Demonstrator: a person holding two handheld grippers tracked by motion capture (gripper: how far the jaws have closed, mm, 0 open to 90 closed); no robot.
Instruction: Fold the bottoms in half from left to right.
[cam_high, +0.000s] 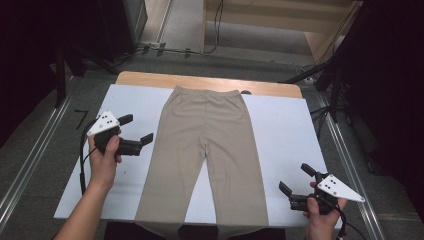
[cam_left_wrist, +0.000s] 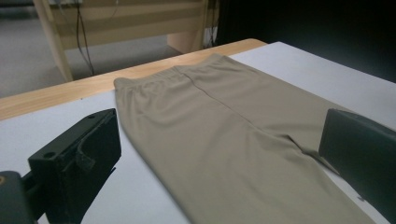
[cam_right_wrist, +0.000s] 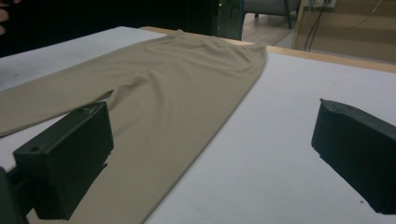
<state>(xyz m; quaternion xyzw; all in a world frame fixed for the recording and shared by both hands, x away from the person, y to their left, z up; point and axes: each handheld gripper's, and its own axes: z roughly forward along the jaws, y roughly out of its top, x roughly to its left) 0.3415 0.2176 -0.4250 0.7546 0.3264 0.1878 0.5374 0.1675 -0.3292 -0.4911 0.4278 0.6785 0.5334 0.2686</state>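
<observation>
Pants (cam_high: 210, 150) are lying flat in the middle of the white table (cam_high: 285, 130). They are tan, and they are spread out smooth. The waistband is sitting at the far side of the table, close to a strip of bare wood (cam_high: 150, 79). The two legs are running back toward the person, and their ends are hanging over the near edge.

The left gripper (cam_high: 135, 129) is hovering over the white top, just beside the left leg of the pants. A hand (cam_high: 104, 159) is holding it from behind. Its jaws are standing wide apart, and nothing is sitting between them. They are pointing toward the pants but are not touching the cloth. In the left gripper view, the pants (cam_left_wrist: 224, 135) are stretching across the gap between the two black jaws, farther off on the table.

The right gripper (cam_high: 296, 179) is waiting near the right corner of the table, close to the person. It is staying well apart from the right leg of the pants. Another hand (cam_high: 320, 217) is gripping it. Its jaws are also standing wide apart, with nothing in them. In the right gripper view, the pants (cam_right_wrist: 177, 93) are lying to the left, and bare white table (cam_right_wrist: 280, 140) is showing between the jaws.

Grey floor (cam_high: 40, 150) and dark cables (cam_high: 215, 30) are showing around the table.
</observation>
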